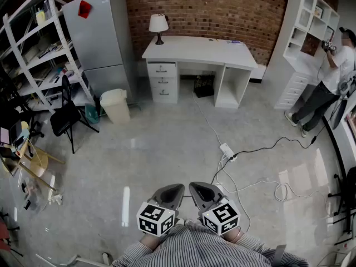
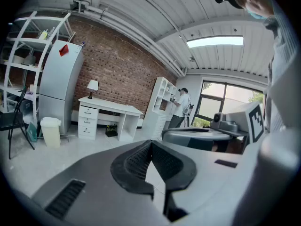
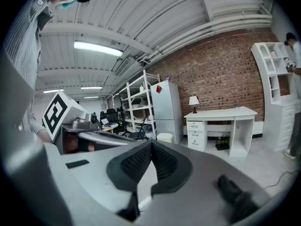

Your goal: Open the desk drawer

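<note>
Close under me, left gripper (image 1: 176, 188) and right gripper (image 1: 196, 186) hang side by side, jaws pressed together, empty; far ahead of them stands the desk (image 1: 200, 52), drawers (image 1: 162, 80) closed.

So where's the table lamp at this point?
In the head view the table lamp stands on the left end of the white desk, above its drawer stack, just right of the grey refrigerator.
</note>
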